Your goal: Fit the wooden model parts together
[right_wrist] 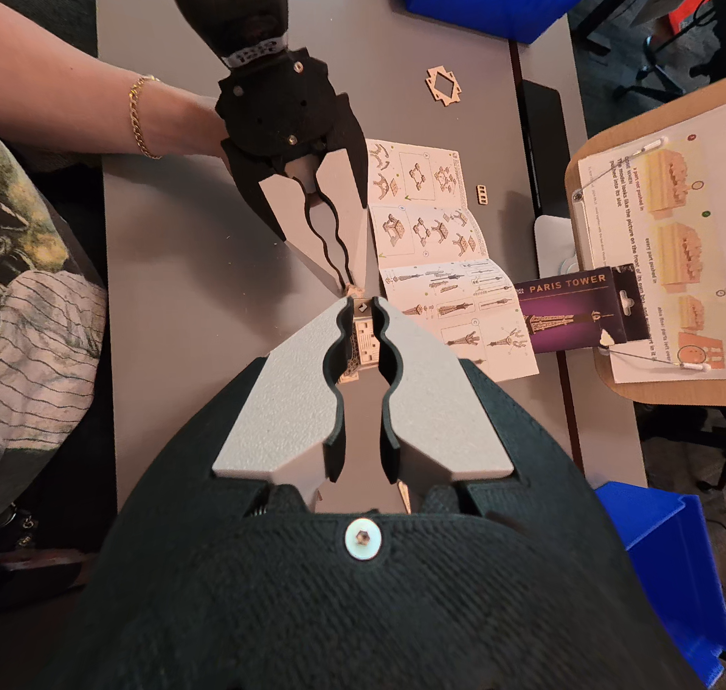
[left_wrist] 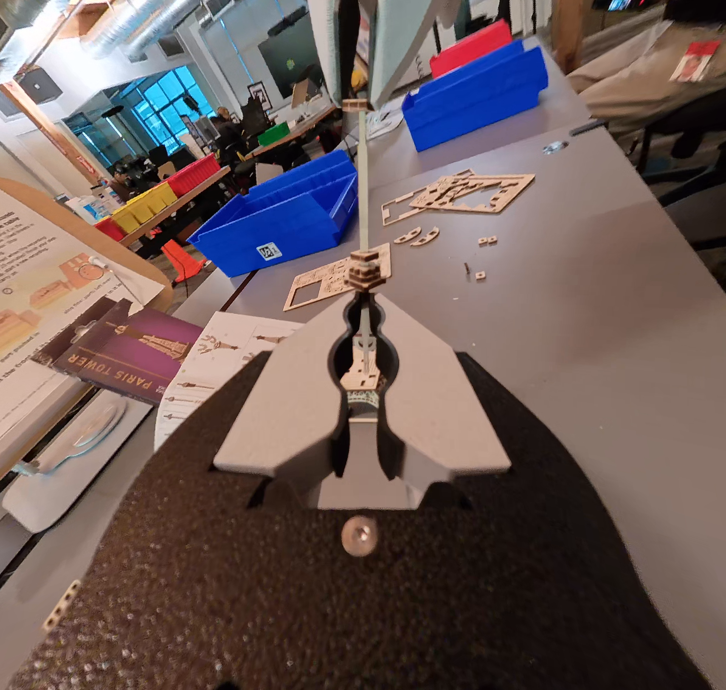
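Fingertips of our left gripper (left_wrist: 363, 297) pinch the tower (left_wrist: 363, 372), its body lying between the jaws and its spire (left_wrist: 363, 183) running away to the far end – we judge so the top stays free. Up there our right gripper (left_wrist: 356, 105) closes on a small cap (left_wrist: 356, 104).

From the right view, our right gripper (right_wrist: 359, 305) pinches that cap end-on – the tower (right_wrist: 363, 341) showing between its jaws, the left gripper (right_wrist: 351, 284) meeting it from the far side.
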`<state>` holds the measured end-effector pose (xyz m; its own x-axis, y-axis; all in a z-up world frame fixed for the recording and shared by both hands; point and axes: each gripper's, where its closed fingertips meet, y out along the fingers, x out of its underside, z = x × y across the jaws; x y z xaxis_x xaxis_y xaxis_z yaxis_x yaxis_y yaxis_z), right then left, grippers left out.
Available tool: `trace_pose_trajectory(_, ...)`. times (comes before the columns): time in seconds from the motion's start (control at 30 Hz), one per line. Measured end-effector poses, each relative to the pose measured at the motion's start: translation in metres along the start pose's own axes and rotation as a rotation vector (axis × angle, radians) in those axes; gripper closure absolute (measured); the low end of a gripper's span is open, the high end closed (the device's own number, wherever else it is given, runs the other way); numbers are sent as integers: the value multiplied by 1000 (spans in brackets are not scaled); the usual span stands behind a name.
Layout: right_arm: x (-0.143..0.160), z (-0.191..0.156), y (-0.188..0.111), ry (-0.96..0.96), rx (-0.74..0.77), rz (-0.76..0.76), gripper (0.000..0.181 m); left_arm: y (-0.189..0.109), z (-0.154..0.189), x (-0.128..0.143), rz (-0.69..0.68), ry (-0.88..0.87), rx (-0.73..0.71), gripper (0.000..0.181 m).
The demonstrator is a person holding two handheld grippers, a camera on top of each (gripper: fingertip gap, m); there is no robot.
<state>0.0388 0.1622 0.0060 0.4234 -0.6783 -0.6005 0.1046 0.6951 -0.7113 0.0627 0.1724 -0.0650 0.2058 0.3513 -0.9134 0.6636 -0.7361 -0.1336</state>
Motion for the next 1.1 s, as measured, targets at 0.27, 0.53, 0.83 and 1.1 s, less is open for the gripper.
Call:
trace_pose_trajectory(0.27,17,-8,-4,31,7,32,175,7,11,4,-89,43,23,181)
trace_pose_trajectory(0.53,18,-14,-10,82,13,44,175,12,14,-1,-56,52,13,181)
trace_pose_trajectory(0.83,14,-10,-16,90,28,69,175,7,11,-10,-7,73,-4,181)
trace_pose_trajectory(1.1,16,1,-22,209,7,272,175,3,0,-14,-104,123,-100,180)
